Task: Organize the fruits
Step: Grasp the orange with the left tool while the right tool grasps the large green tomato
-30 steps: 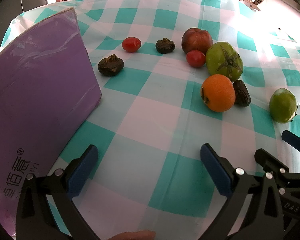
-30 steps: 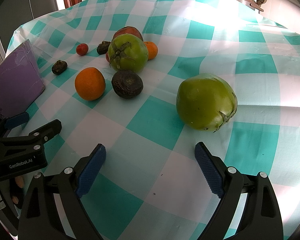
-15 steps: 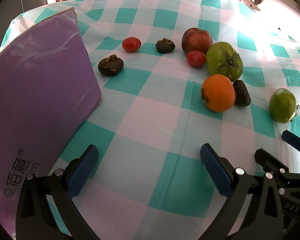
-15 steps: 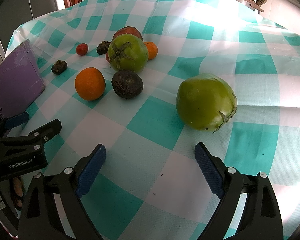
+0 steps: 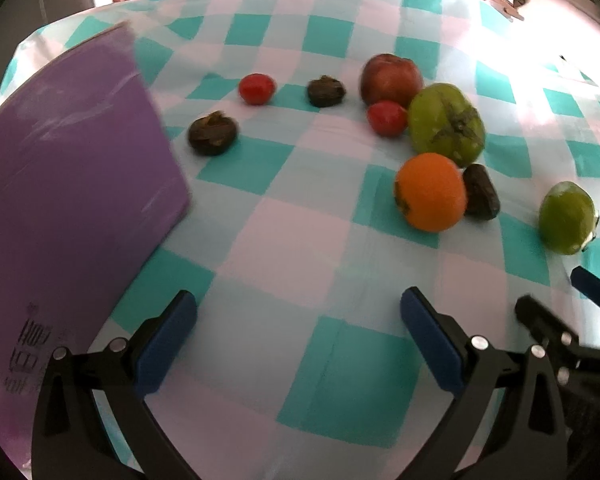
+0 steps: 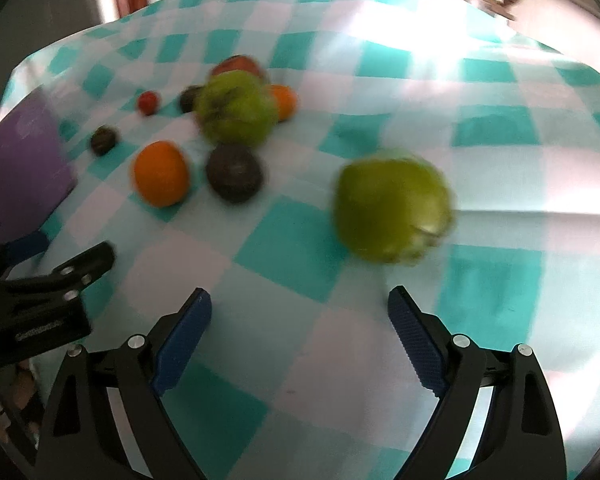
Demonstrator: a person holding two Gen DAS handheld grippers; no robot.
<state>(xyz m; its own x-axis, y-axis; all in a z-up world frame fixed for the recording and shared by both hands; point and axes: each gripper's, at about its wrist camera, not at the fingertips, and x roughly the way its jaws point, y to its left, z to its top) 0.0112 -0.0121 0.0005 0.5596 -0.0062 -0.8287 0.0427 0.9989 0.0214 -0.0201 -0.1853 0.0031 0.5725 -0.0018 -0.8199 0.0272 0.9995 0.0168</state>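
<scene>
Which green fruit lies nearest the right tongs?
The lone green fruit, just ahead of the open right tongs; the other green one sits farther back among the cluster.

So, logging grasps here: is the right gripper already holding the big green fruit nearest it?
No, the right gripper is open and empty, with the large green fruit lying on the checked cloth ahead of it.

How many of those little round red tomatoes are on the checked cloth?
2. One small round red tomato lies apart, beyond the purple board; the other small red tomato sits against the big green tomato. More could be hidden behind larger fruit.
</scene>
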